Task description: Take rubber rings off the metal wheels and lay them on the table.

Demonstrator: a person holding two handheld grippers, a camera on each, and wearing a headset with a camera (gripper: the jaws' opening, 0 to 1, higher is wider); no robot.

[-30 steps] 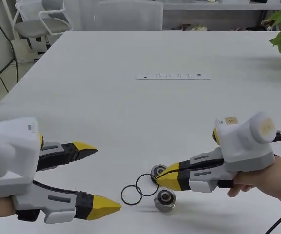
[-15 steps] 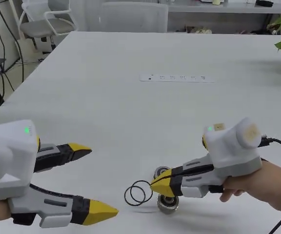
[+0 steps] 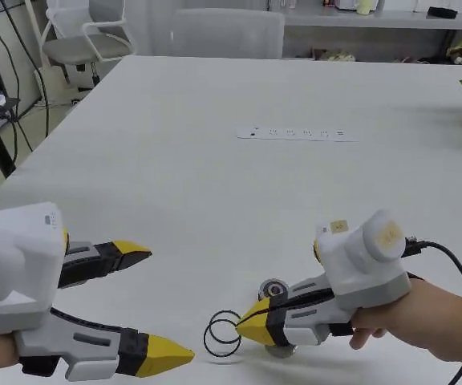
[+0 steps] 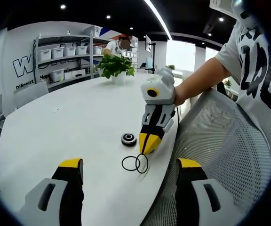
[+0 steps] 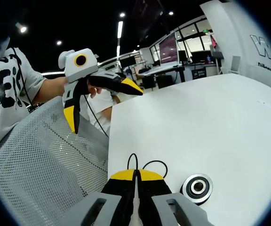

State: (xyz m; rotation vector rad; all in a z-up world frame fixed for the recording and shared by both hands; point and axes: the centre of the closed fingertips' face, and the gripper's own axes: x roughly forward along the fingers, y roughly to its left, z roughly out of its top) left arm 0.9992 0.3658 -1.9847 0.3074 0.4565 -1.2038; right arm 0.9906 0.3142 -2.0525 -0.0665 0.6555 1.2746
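Both jaws of the right gripper (image 3: 245,329) are pressed together. In the right gripper view a thin black loop is seen coming out on each side of their tips, so the rubber rings (image 3: 223,337) are judged to be pinched there. Two overlapped loops are made out, lying low against the table (image 3: 215,184) close to its near edge. One metal wheel (image 3: 273,289) is set on the table just behind the gripper, apart from the loops. A dark band is seen round its rim in the right gripper view, but whether that is a ring cannot be told.

Two rings are therefore judged to be off already. The pinched ones have yet to be let go and laid flat, and the wheel may need one more pull.

The right gripper is held low and nearly level, pointed toward the person's left, with a hand (image 3: 423,317) wrapped round its grip. The left gripper (image 3: 167,303) is spread wide with nothing between its jaws, held above the table well to the left and aimed toward the rings.
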